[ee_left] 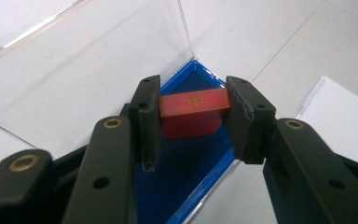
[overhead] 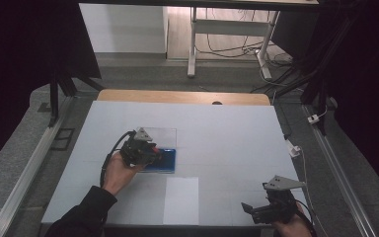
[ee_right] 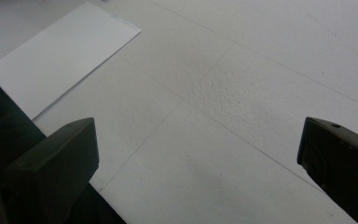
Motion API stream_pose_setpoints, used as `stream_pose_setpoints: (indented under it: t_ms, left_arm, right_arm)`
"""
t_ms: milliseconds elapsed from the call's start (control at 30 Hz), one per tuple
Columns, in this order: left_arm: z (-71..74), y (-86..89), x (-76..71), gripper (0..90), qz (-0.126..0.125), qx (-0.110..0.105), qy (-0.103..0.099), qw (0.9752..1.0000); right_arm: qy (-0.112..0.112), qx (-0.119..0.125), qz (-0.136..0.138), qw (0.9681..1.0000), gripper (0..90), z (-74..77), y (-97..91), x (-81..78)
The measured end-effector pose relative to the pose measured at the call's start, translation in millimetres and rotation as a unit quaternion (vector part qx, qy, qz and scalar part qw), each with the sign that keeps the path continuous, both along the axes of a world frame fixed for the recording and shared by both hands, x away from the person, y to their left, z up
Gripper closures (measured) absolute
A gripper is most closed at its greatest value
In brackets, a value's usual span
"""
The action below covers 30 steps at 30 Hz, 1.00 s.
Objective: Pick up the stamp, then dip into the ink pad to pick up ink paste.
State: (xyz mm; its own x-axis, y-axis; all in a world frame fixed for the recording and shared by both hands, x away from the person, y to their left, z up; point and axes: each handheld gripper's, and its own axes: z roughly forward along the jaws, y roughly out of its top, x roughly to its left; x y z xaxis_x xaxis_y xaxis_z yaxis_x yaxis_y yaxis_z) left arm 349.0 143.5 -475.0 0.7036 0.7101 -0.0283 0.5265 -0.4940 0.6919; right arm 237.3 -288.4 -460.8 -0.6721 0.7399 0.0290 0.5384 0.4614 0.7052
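Gripping a red block inside the blue tray, with the lift-out apparently the next step.

From the high view, the left hand-held gripper (overhead: 154,152) reaches over the blue tray (overhead: 170,162), a clear lid (overhead: 165,135) standing just beyond it, while the right hand-held gripper (overhead: 250,210) waits well apart beside a white sheet (overhead: 181,200) on the table (overhead: 227,138). In the left gripper view, the jaws are clenched on the red block (ee_left: 194,112), each pad pressing one end, the block sitting low above the tray floor (ee_left: 186,163); the grasp looks done, lifting out remains. In the right gripper view, the jaws stand wide apart, released, with bare table between them and the sheet off to one side.
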Motion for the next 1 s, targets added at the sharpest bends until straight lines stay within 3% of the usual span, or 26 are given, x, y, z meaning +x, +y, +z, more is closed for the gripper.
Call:
stream_pose_setpoints:
  t_ms: [233,300,400,800,1000]
  left_arm:
    - [-0.9,0.2,0.7,58.5,-0.003,-0.002,0.001,1.0]
    - [-2.4,-2.2,0.2,58.5,0.001,0.012,-0.001,0.9999]
    - [-4.0,-3.2,0.8,58.5,0.002,0.015,0.002,0.9999]
    - [-11.8,-4.7,6.3,58.5,0.028,0.018,0.01,0.9994]
    - [-19.7,-8.5,6.9,58.5,0.025,0.043,0.016,0.9986]
  right_arm:
    - [-0.002,0.005,-0.005,1.0,0.0,0.6,-0.5,0.0]
    - [-0.002,0.005,-0.005,1.0,0.0,0.6,-0.7,0.0]
    - [-0.002,0.005,-0.005,1.0,0.0,0.6,-0.6,-0.2]
    - [-0.001,0.003,-0.002,1.0,0.0,0.4,-0.3,-0.1]
    - [-0.001,0.002,-0.001,1.0,0.0,0.4,0.0,-0.2]
